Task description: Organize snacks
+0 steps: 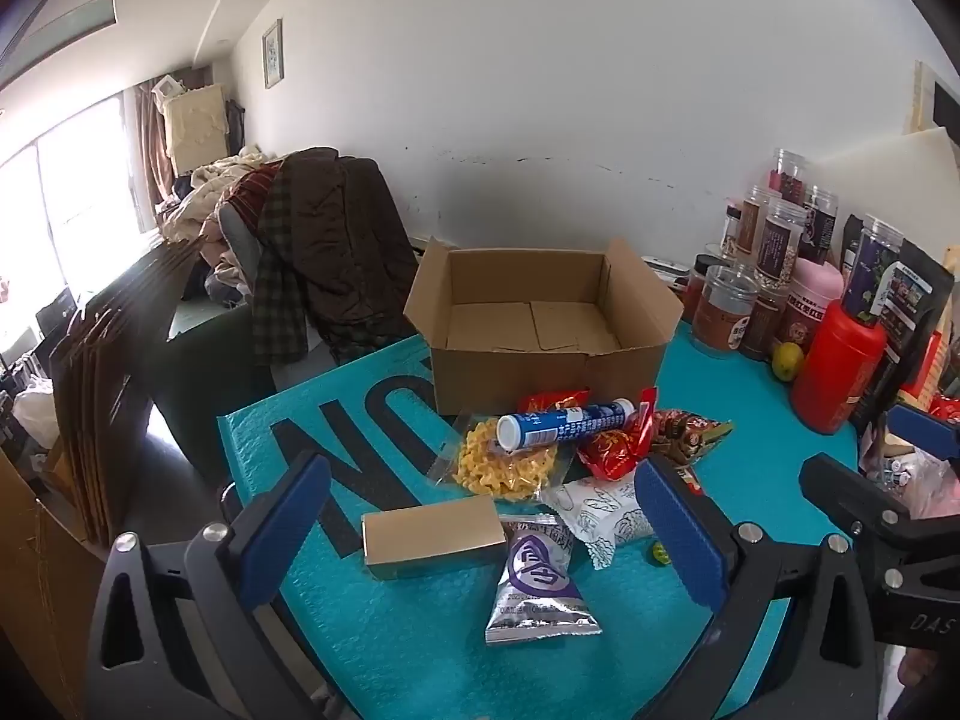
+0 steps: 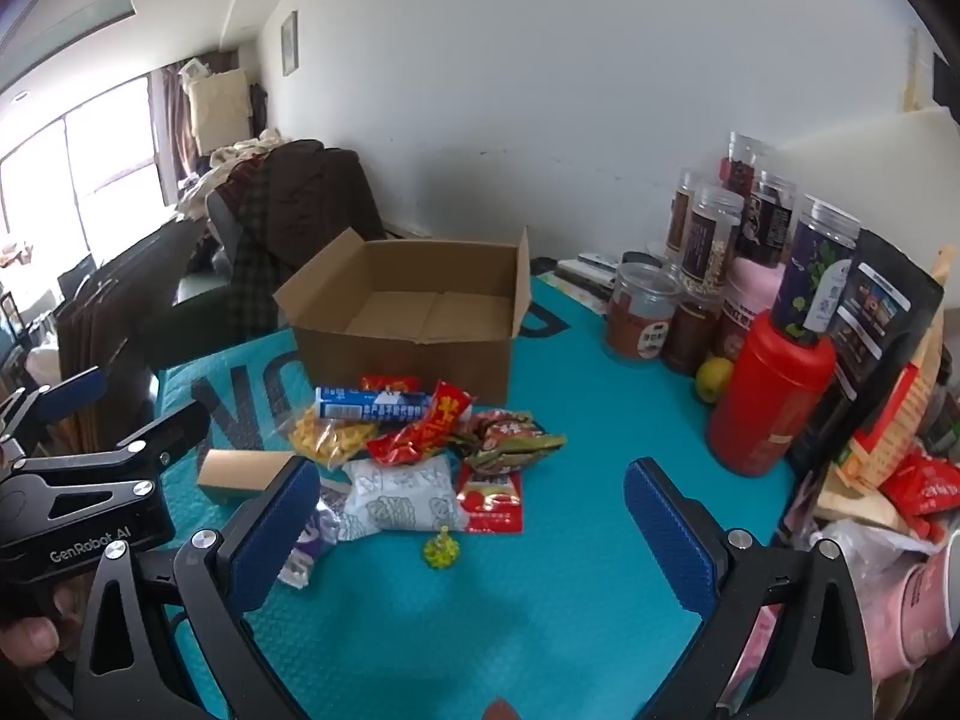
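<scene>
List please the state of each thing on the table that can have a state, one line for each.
Box: open, flaps up, nothing inside.
Tube: capped, lying on its side across the snack pile.
Purple packet: sealed, lying flat.
Yellow snack bag: lying flat under the tube.
Small carton: closed.
Red bottle: upright.
Left gripper: fingers open, holding nothing.
Right gripper: fingers open, holding nothing.

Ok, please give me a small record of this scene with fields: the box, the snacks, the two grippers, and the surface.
box: cardboard box, open, nothing inside
snacks: pile in front of the box; blue tube lies on top of the yellow snack bag; purple-and-silver packet nearest the camera
left gripper: open, holds nothing
right gripper: open, holds nothing
surface: teal mat
</scene>
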